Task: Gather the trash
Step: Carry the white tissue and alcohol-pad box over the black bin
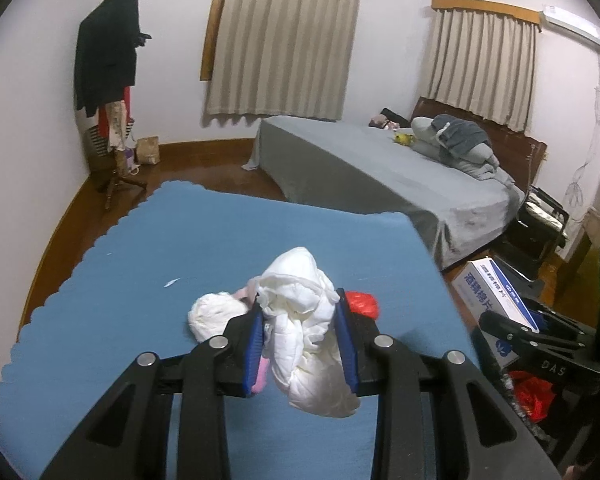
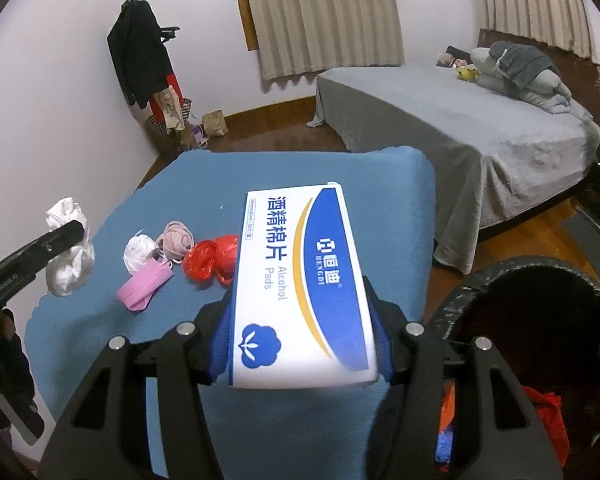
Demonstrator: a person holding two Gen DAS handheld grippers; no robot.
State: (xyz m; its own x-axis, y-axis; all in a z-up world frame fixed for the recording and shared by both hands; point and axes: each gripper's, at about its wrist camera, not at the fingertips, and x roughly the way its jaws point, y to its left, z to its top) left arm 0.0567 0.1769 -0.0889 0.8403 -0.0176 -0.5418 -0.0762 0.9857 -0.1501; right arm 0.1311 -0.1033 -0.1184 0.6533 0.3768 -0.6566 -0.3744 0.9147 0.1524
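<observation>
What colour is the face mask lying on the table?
Pink; the face mask shows best in the right wrist view, on the blue table cover.

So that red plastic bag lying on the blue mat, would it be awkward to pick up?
Probably a little. The red plastic bag is crumpled thin film, so it should be floppy and squash flat between the fingers rather than hold shape. It looks very light, so a push would likely slide it across the blue mat. Its glossy surface hints it may slip.
</observation>
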